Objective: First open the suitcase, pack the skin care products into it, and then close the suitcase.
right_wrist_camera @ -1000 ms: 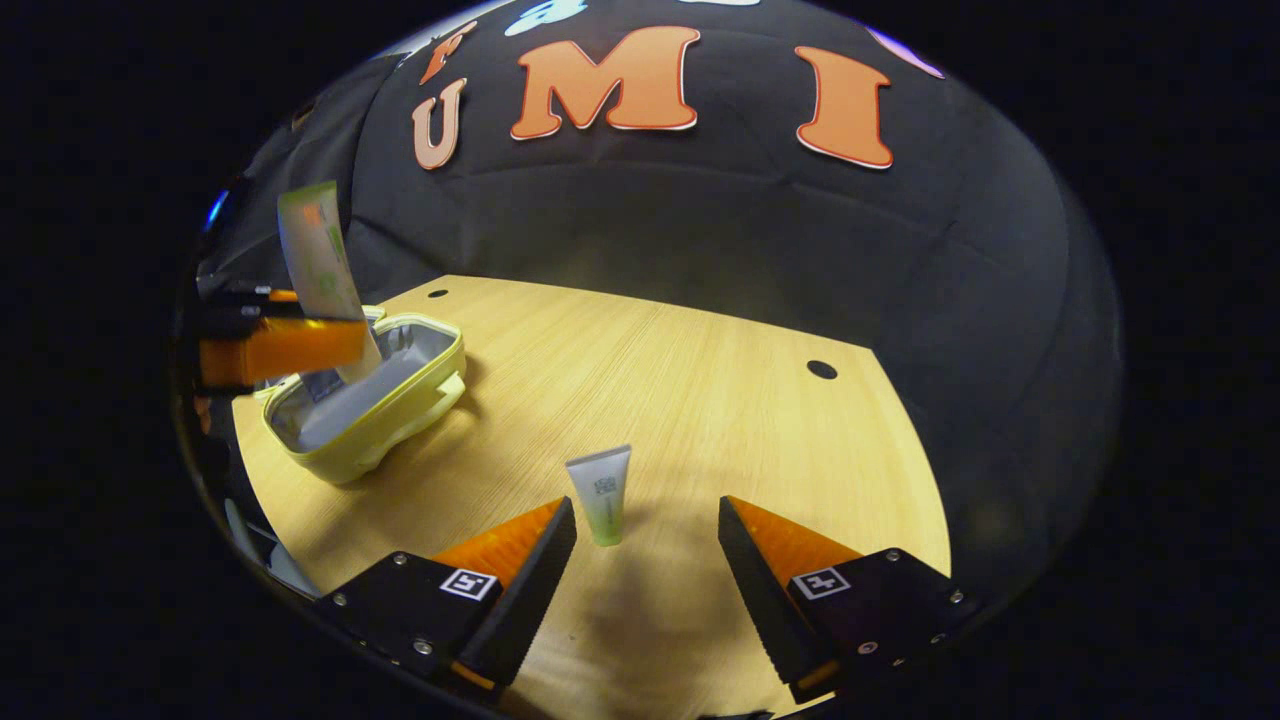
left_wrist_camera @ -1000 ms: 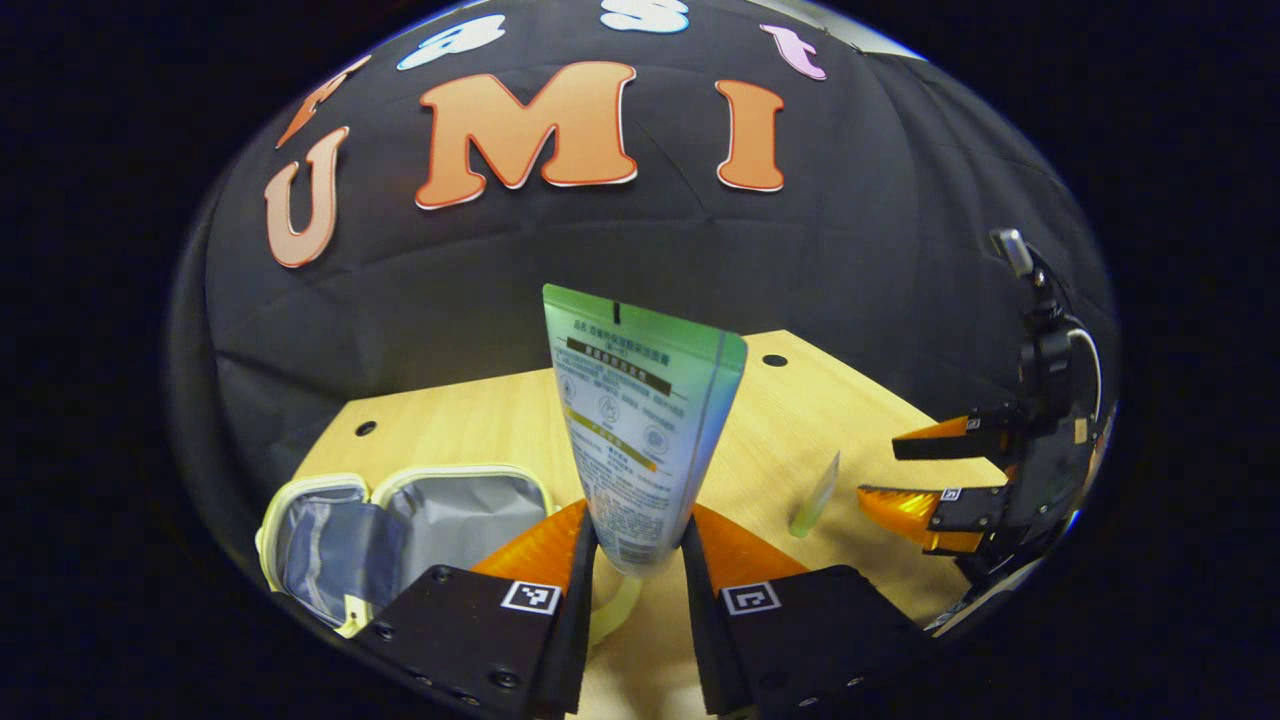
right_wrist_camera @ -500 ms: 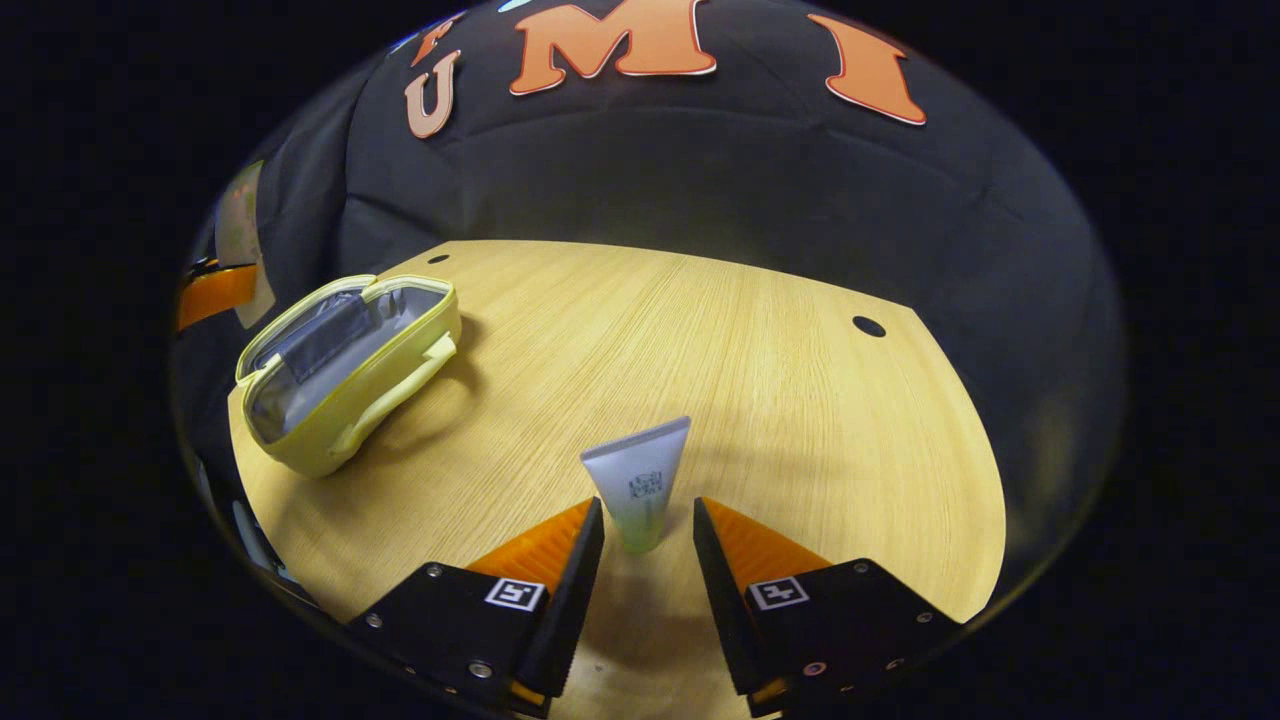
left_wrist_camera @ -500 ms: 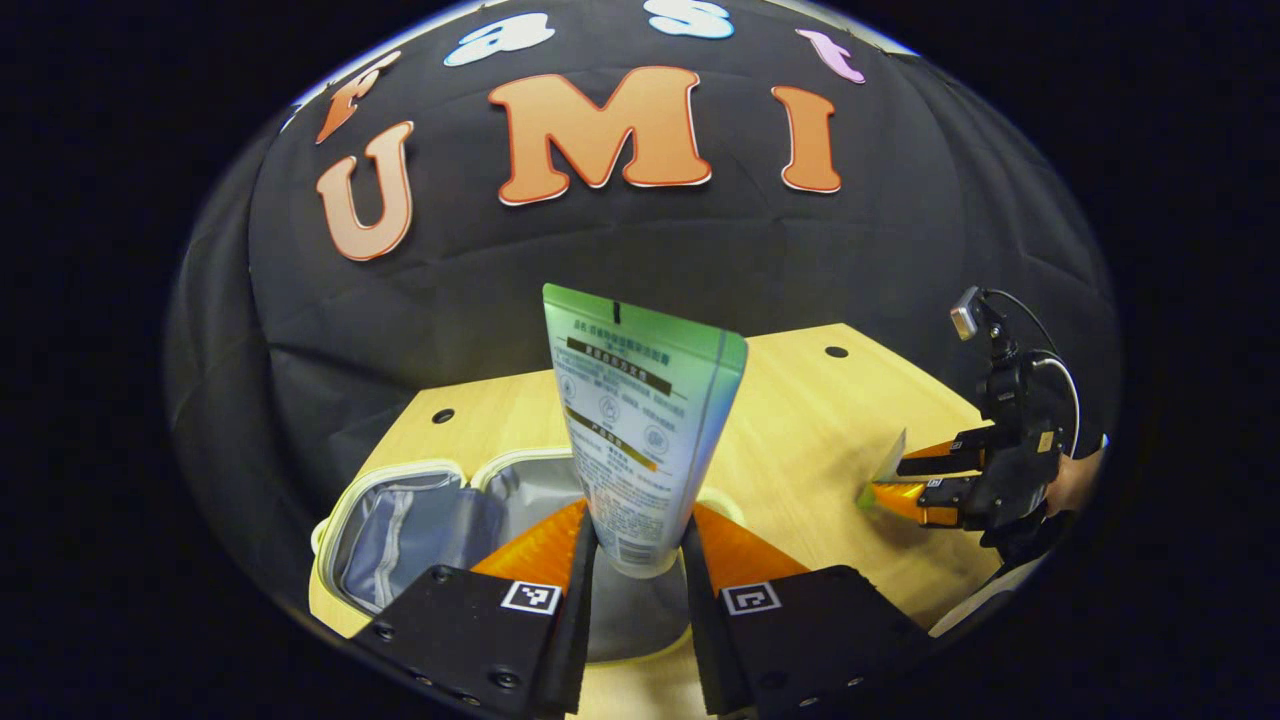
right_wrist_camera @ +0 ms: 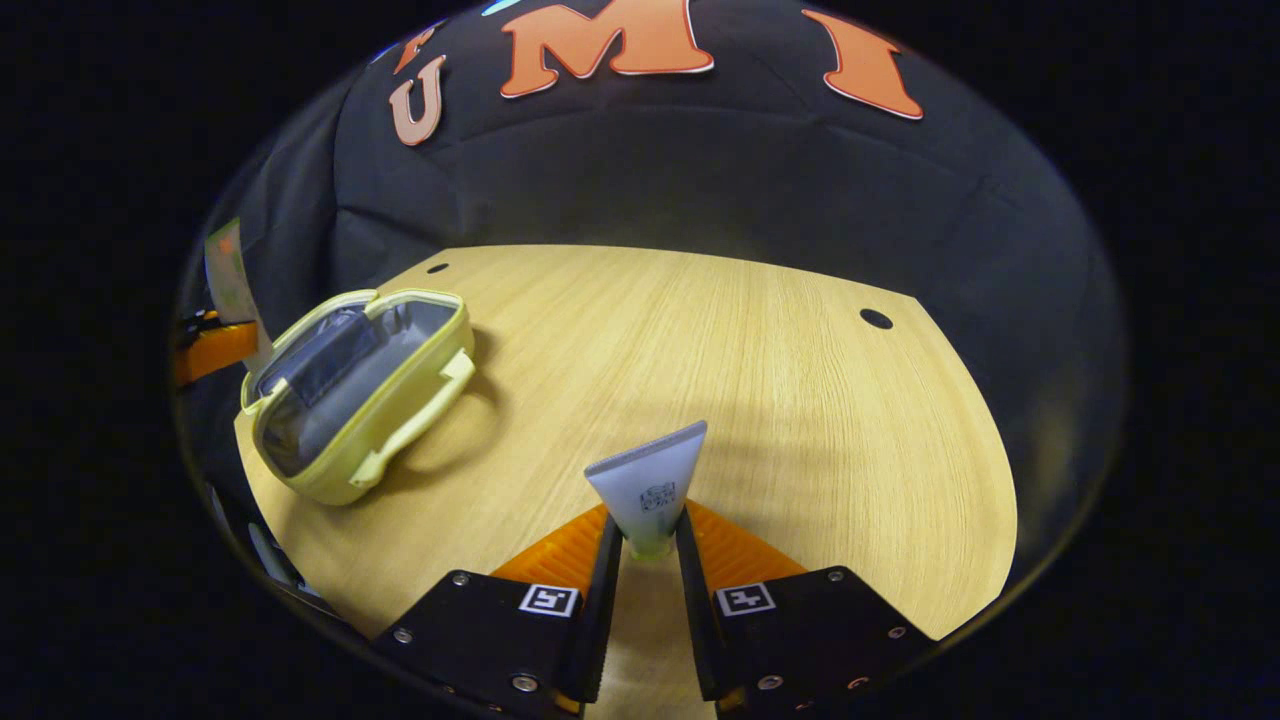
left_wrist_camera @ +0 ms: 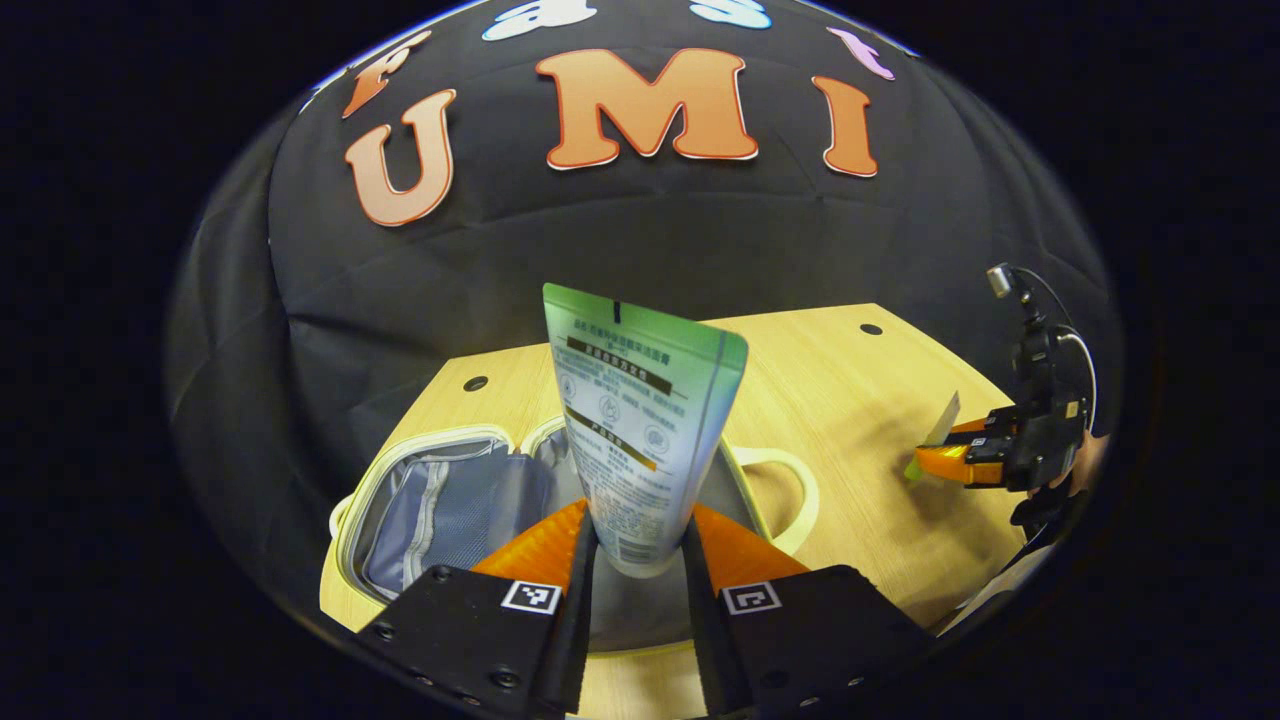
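Observation:
My left gripper (left_wrist_camera: 640, 545) is shut on a large green-and-white tube (left_wrist_camera: 640, 420), held upright just above the open pale-yellow case (left_wrist_camera: 440, 500) with its grey lining. In the right gripper view that case (right_wrist_camera: 350, 385) lies open at the table's left, with the left gripper (right_wrist_camera: 210, 345) and its tube (right_wrist_camera: 228, 285) beside it. My right gripper (right_wrist_camera: 648, 550) is shut on a small white-and-green tube (right_wrist_camera: 648, 485) over the wooden table. In the left gripper view, that gripper (left_wrist_camera: 985, 455) shows at the far right with the small tube (left_wrist_camera: 935, 440) sticking out of it.
The wooden table (right_wrist_camera: 720, 360) has round holes near its back edge (right_wrist_camera: 876, 318). The case's handle loop (left_wrist_camera: 790, 480) lies on the table to the case's right. The black cloth wall stands behind the table. A hand (left_wrist_camera: 1085, 465) holds the right gripper.
The right gripper closed on the small tube, which now rests tilted between its fingers. The left gripper carried the large tube rightward until it hangs over the open case.

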`<state>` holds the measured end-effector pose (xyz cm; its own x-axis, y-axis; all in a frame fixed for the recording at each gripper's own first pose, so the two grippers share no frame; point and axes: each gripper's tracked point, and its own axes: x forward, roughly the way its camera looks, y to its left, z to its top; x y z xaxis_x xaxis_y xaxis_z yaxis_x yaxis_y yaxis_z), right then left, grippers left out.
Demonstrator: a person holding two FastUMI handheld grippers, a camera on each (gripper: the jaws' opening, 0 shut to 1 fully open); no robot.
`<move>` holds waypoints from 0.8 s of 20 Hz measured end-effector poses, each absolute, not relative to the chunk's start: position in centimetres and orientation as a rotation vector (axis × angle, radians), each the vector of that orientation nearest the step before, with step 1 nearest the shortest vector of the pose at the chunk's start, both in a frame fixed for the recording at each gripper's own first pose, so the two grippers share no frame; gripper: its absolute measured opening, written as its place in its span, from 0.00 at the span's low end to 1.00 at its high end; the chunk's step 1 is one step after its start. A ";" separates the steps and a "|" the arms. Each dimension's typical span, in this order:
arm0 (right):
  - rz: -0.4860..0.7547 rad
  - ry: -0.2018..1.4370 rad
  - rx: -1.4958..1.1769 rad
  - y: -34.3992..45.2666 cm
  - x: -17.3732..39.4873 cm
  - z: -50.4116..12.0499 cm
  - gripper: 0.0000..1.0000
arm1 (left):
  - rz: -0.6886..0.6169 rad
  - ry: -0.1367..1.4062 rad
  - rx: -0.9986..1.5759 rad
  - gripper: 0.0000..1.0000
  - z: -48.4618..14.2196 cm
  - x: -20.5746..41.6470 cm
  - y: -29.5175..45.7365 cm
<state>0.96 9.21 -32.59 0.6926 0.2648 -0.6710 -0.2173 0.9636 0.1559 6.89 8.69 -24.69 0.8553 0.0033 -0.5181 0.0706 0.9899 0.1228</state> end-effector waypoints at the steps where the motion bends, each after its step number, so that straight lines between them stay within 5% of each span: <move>1: 0.273 0.736 0.062 9.8 1.1 -31.6 0.36 | -0.028 0.550 0.133 0.44 -24.8 7.0 9.4; 7: 0.284 0.653 0.049 13.1 1.5 -27.3 0.36 | -0.021 0.608 0.130 0.44 -27.0 6.8 13.7; 16: 0.264 0.603 0.058 18.4 0.9 -23.1 0.36 | -0.139 0.918 0.170 0.44 -33.5 6.0 15.1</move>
<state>0.90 18.42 -23.07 0.7910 0.2616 -0.5530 -0.2279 0.9649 0.1304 5.95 15.12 -33.51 0.6004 -0.0470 -0.7983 0.1914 0.9777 0.0864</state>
